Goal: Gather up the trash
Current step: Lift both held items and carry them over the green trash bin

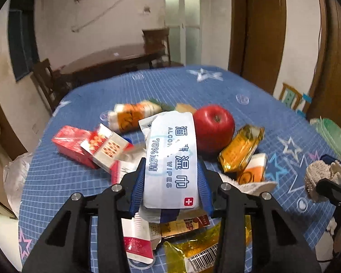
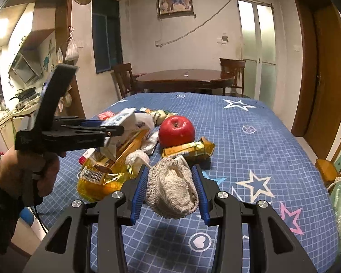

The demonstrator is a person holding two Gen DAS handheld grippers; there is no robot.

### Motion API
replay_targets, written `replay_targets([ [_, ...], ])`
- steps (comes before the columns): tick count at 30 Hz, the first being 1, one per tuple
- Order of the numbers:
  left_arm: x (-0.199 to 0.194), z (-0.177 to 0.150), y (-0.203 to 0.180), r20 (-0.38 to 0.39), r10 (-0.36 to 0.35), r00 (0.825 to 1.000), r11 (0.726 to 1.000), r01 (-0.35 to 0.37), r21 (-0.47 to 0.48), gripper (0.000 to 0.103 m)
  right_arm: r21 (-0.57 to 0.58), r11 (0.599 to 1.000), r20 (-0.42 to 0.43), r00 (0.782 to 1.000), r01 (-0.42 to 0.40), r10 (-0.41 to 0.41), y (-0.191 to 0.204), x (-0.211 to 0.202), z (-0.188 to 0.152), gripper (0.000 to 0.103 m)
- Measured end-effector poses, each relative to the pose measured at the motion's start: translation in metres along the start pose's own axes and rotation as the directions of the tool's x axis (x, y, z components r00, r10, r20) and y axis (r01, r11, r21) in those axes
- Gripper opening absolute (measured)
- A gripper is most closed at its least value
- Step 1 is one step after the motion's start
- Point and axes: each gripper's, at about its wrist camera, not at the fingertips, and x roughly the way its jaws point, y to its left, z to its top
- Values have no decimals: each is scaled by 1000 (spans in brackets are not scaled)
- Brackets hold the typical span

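Pinch on alcohol wipes packet (image 1: 170, 159) confirmed: left gripper (image 1: 171, 170) narrowed about halfway, blue pads against both long edges, packet raised above wrapper pile (image 1: 186, 238) on blue star tablecloth (image 1: 250, 91). Right gripper (image 2: 171, 184) likewise half-closed around knitted cloth bundle (image 2: 172, 191), held clear of cloth. Advised: lift packet straight, avoid dragging red cartons (image 1: 88, 147); leave apple (image 1: 213, 127).
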Motion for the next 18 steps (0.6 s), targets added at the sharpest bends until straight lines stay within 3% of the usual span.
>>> replay_targets([
  [7,-55,-7,-19,180,37,983,998,-27,-57,40,-28,999,111,993,46,-43,9,-17,24,41],
  [11,-83,-19,-35,275,72,959,996,-52,-78,40,-47,995,184,980,84,-74,15,-31,38,41],
  [18,-114,-24,-54,369,121,921,991,-89,-103,40,-59,990,269,957,128,-108,23,-53,52,42],
])
